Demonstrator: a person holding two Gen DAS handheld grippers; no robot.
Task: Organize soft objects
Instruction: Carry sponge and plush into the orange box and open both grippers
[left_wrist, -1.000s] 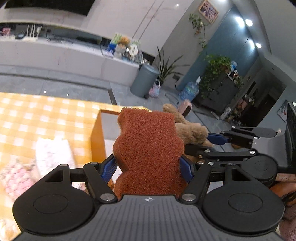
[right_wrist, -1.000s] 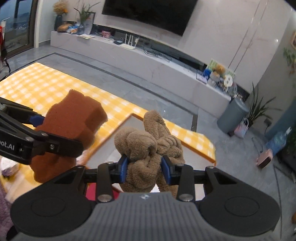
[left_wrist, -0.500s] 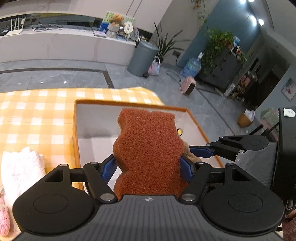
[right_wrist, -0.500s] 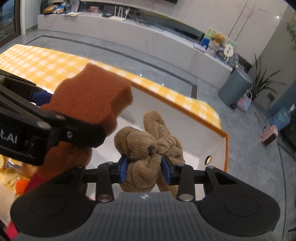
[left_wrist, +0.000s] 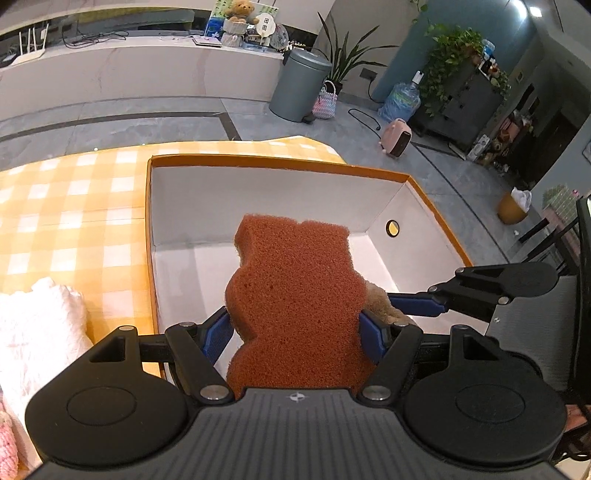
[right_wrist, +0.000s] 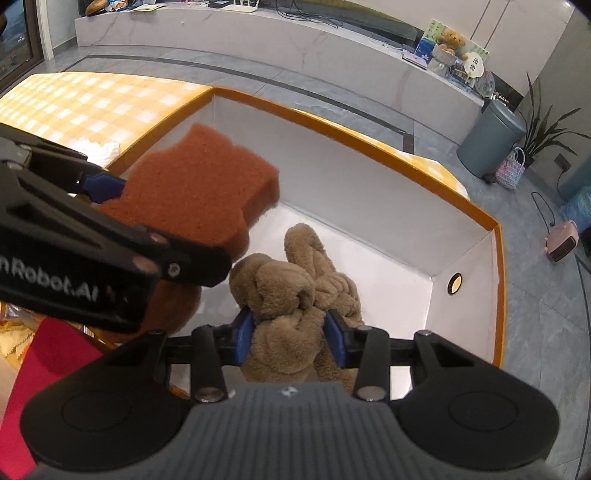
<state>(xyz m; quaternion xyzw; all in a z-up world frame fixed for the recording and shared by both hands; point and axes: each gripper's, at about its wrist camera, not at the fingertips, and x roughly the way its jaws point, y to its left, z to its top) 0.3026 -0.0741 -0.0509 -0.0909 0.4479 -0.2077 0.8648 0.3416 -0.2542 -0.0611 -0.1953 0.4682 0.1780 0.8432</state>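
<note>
Both grippers hang over the open orange-rimmed box, each carrying one soft item, white interior bare below them.

Risks, as judged from here:
- The brown plush toy is being let go while its limbs splay. A loop of plush may catch on a blue pad and ride back up with the fingers instead of dropping. It could also land draped against the near wall rather than flat on the floor of the box.
- The two grippers are close: the left gripper's arm crosses just above and to the left of the plush in the right wrist view. A release or withdrawal by either could knock the other's load.
- The orange sponge is light and springy. Released from this height it may bounce or tip onto the plush, or roll towards the left wall.

Fingers:
- Left gripper: set fairly wide, blue pads pressing both flanks of the sponge, which stands upright between them over the box's near half. Firm hold.
- Right gripper: narrower gap, jaws opening now. The plush is between the pads, which look to be touching its pile on both sides.

White fluffy cloth lies on the checked table, left of the box, not yet packed.
</note>
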